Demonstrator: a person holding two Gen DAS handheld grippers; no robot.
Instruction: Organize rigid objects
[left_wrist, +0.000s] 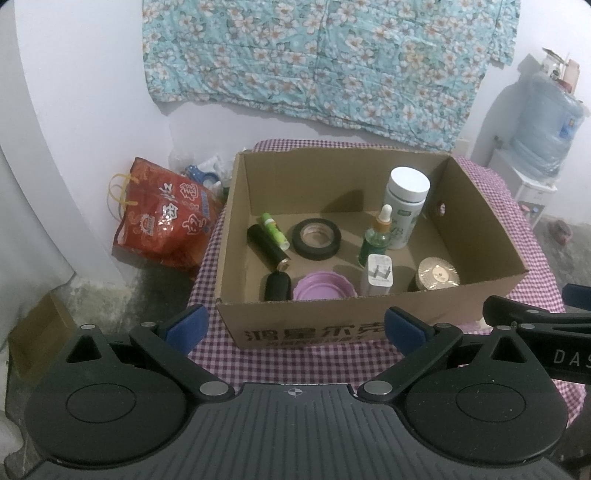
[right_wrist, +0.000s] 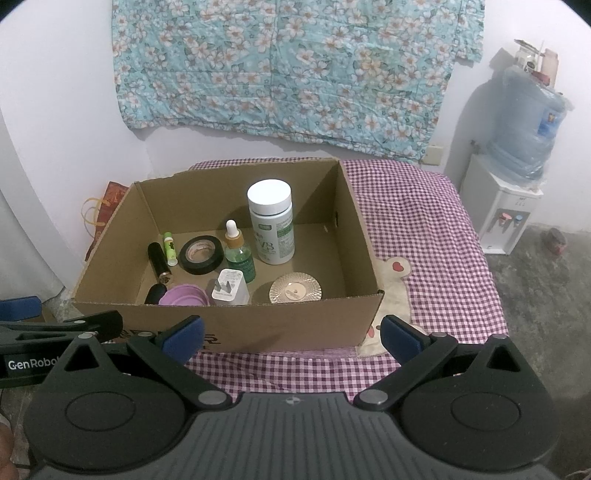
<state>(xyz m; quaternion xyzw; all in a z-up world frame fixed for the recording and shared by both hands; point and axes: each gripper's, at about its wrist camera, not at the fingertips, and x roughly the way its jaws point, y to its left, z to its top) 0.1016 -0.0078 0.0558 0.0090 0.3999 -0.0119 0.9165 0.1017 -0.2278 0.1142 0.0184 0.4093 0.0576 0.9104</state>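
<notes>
Cardboard box (right_wrist: 236, 325) on checkered surface (right_wrist: 424, 236), already holding tape roll (right_wrist: 201, 254), dropper bottle (right_wrist: 240, 253), white jar (right_wrist: 271, 221), charger (right_wrist: 229, 288) etc. Nothing loose outside; prob. near done. Left claw (left_wrist: 293, 326), right claw (right_wrist: 291, 334) both spread wide, empty.

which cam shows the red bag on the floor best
The left wrist view: the red bag stands whole beside the table, its printing and yellow handles visible. In the right wrist view only a strip of the bag and a handle show behind the cardboard box.
</notes>
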